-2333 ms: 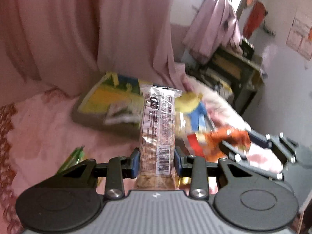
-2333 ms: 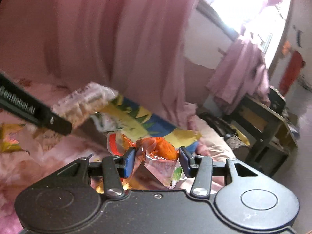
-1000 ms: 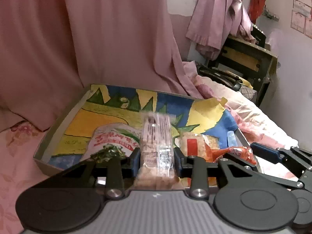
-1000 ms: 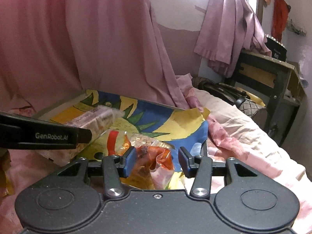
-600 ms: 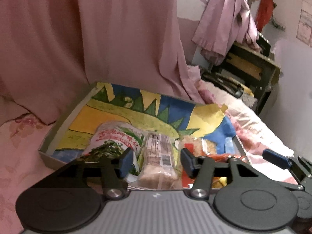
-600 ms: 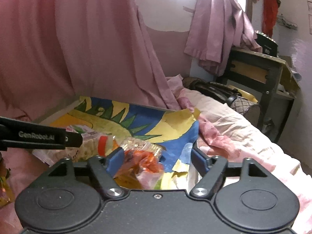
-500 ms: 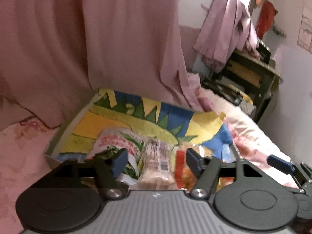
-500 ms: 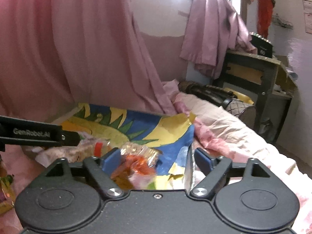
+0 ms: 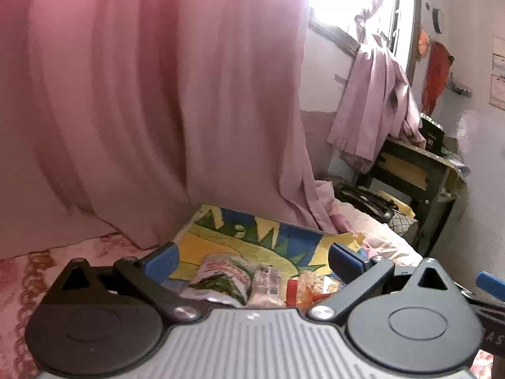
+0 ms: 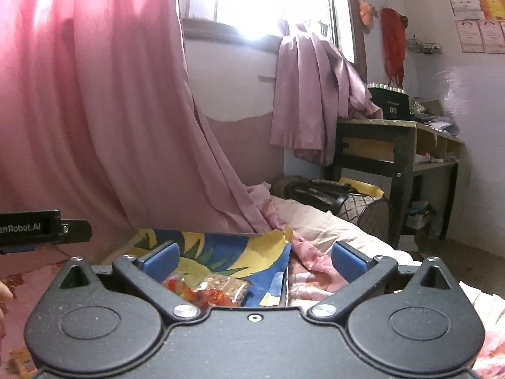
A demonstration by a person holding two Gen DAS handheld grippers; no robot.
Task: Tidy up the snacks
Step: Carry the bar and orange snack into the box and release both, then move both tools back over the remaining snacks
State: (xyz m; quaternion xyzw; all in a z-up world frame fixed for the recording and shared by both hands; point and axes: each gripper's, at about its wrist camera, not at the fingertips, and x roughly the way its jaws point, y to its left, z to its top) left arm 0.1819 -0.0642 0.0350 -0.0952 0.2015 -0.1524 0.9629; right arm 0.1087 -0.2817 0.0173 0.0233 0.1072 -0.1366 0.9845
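A shallow box (image 9: pixel 221 237) printed in yellow, blue and green lies on the pink bed, also in the right wrist view (image 10: pixel 221 246). In it lie a white-and-green snack bag (image 9: pixel 221 279), a clear biscuit packet (image 9: pixel 266 285) and an orange-red packet (image 9: pixel 303 289), the last seen too from the right (image 10: pixel 208 295). My left gripper (image 9: pixel 252 260) hangs above and short of the box, its jaws opening wide with nothing between them. My right gripper (image 10: pixel 255 259) is likewise opening wide and empty, back from the orange packet.
A pink curtain (image 9: pixel 157 110) hangs right behind the box. A dark wooden table (image 10: pixel 394 145) with clutter stands at the right, with a dark bag (image 10: pixel 315 192) below it. Rumpled pink bedding (image 10: pixel 331 237) lies to the right of the box. A person's fingers (image 10: pixel 4 293) show at the left edge.
Both grippers let go of their packets, which now lie in the box. Both jaws spread wide, and both grippers drew back and up from the box.
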